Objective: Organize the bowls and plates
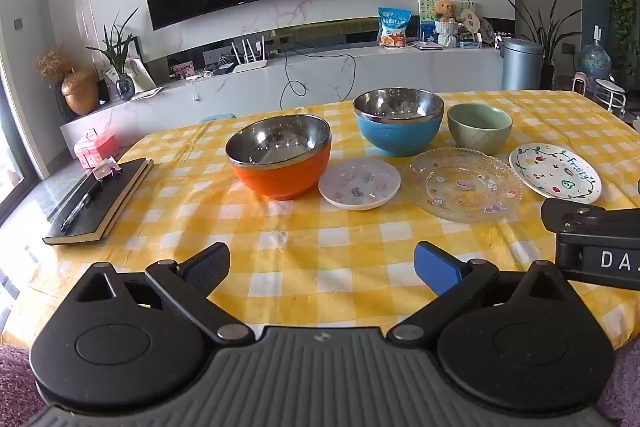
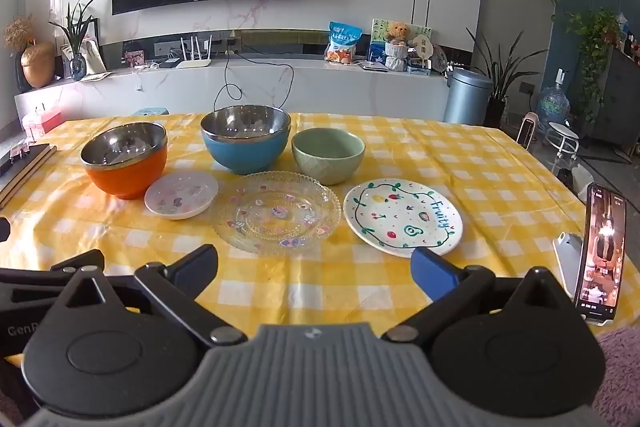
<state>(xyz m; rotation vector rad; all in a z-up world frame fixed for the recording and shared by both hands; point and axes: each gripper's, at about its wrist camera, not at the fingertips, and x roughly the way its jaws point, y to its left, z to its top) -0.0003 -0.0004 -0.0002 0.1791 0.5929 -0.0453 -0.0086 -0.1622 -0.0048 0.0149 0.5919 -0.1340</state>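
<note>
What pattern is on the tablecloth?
Yellow-and-white checks on the tablecloth, clearest in the right wrist view.

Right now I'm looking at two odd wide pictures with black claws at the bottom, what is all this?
Those claws are two hand-held grippers, each carrying a wide-angle camera that looks along its fingers. One picture comes from the left gripper, the other from the right gripper. Both are open and hold nothing. On the yellow checked table sit an orange bowl, a blue bowl, a green bowl, a small pink plate, a glass plate and a painted plate.
</note>
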